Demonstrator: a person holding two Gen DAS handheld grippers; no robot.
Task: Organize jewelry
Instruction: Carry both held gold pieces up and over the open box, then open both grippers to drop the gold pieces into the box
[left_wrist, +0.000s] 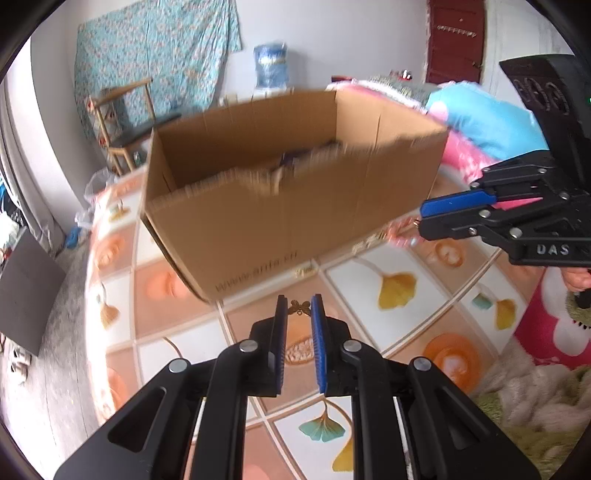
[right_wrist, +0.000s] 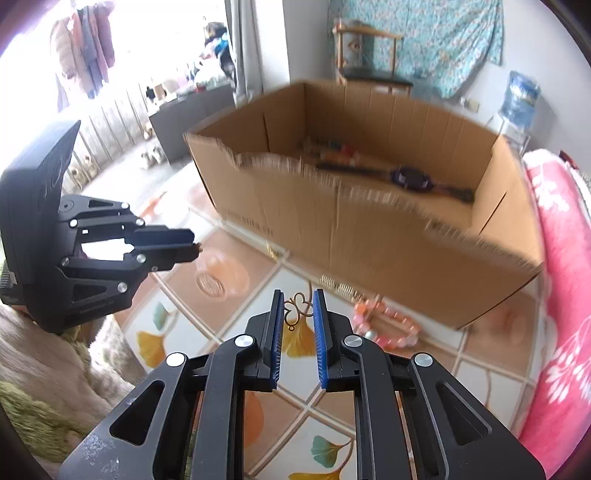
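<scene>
before the cardboard box (left_wrist: 288, 206) | left gripper (left_wrist: 299, 308) pinches gold butterfly charm (left_wrist: 300, 307) | right gripper (right_wrist: 299, 306) pinches gold openwork charm (right_wrist: 297, 308)

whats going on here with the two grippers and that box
A person is sorting jewelry with a handheld gripper in each hand. The left gripper pinches a small gold butterfly piece between its blue fingers, and the right gripper holds a gold openwork piece the same way. Both hang over the patterned table mat in front of an open cardboard box that already has some items inside. A pink bead bracelet lies on the mat beside the box.
</scene>
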